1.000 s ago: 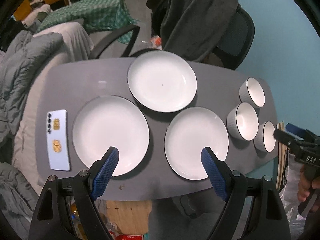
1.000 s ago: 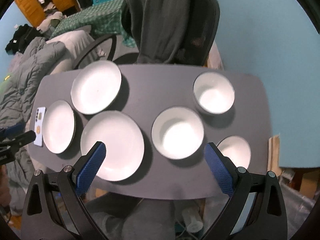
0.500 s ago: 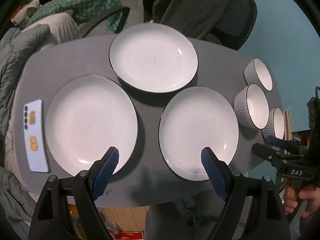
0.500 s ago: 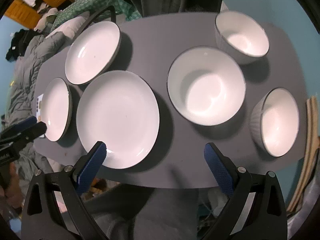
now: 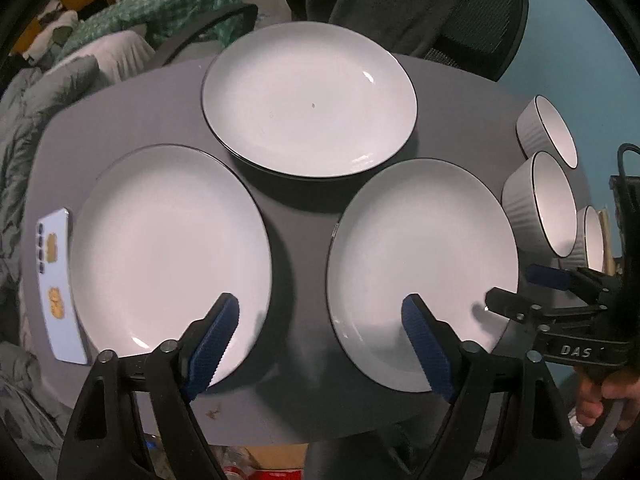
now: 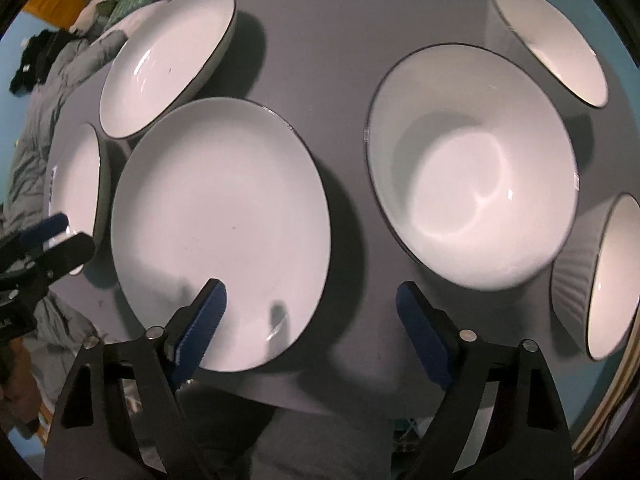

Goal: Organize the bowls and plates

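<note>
Plates in the left wrist view: three white ones in a triangle on the grey table (image 5: 120, 120), far plate (image 5: 310, 98) overlapping nothing, left plate (image 5: 168, 252) and right plate (image 5: 424, 268) split by a bare grey strip, phone (image 5: 58, 284) just beside the left plate's outer rim; the left gripper (image 5: 320, 344) has jaws apart, nothing between them, one finger over each near plate's front rim. Right wrist view: right gripper (image 6: 310, 328) jaws apart though just closing a little, nothing gripped, straddling the bare gap between the near plate (image 6: 220, 232) and the big bowl (image 6: 472, 184); two smaller bowls (image 6: 548, 44) (image 6: 600, 280) sit at the table's right edge, little free room there.
</note>
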